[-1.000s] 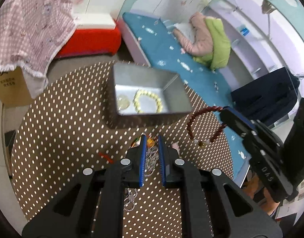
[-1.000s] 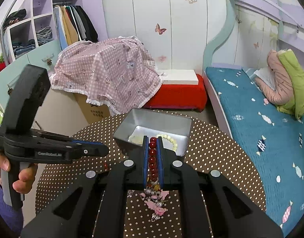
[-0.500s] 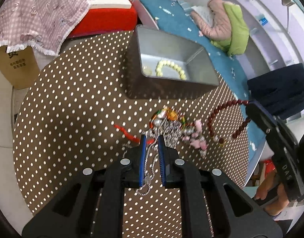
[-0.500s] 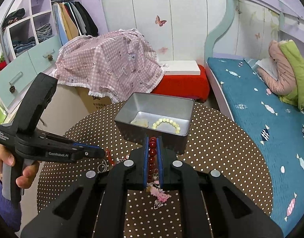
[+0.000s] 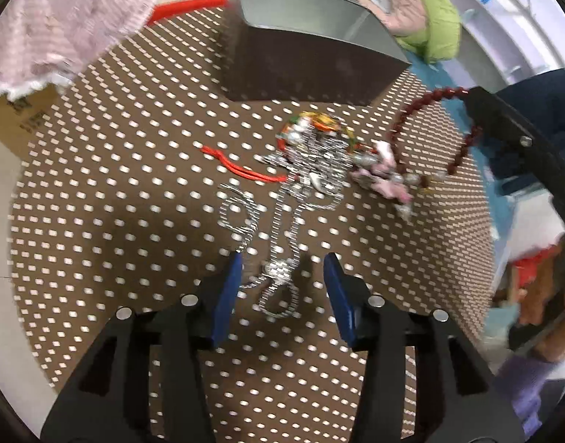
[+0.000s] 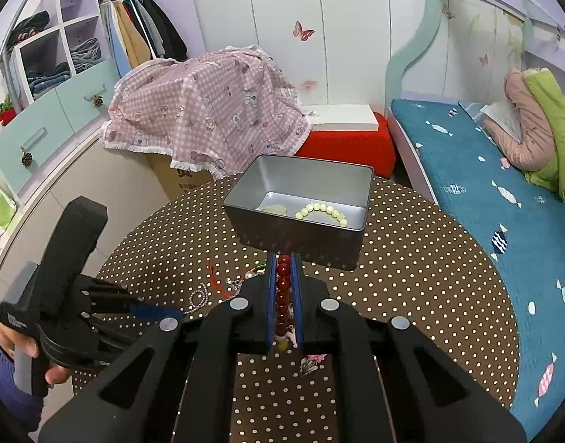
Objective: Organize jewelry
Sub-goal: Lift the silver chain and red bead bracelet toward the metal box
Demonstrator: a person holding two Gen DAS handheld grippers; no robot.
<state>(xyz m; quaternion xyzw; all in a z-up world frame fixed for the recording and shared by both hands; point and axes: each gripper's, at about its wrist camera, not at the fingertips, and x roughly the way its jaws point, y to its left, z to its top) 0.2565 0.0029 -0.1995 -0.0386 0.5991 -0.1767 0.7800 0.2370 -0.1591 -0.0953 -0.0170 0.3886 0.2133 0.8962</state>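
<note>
My right gripper (image 6: 283, 258) is shut on a dark red bead bracelet (image 6: 282, 288), held above the table just in front of the grey metal tin (image 6: 350, 184). The bracelet also shows hanging from that gripper in the left wrist view (image 5: 426, 99). The tin holds a pale green bead bracelet (image 6: 321, 210) and a pale flat piece (image 6: 273, 209). My left gripper (image 5: 284, 277) is open low over the table, its jaws on either side of a silver chain (image 5: 282, 251). A tangle of jewelry (image 5: 319, 155) with a red cord (image 5: 238, 168) and pink charms (image 5: 385, 181) lies beyond.
The round table has a brown cloth with white dots (image 6: 411, 277). A cardboard box under a pink checked cloth (image 6: 205, 110) stands behind it on the left. A red stool (image 6: 348, 144) and a bed with a blue cover (image 6: 485, 192) stand behind and to the right.
My left gripper has opened and dropped low over the silver chain. My right gripper has lifted the red bracelet and moved it closer to the tin.
</note>
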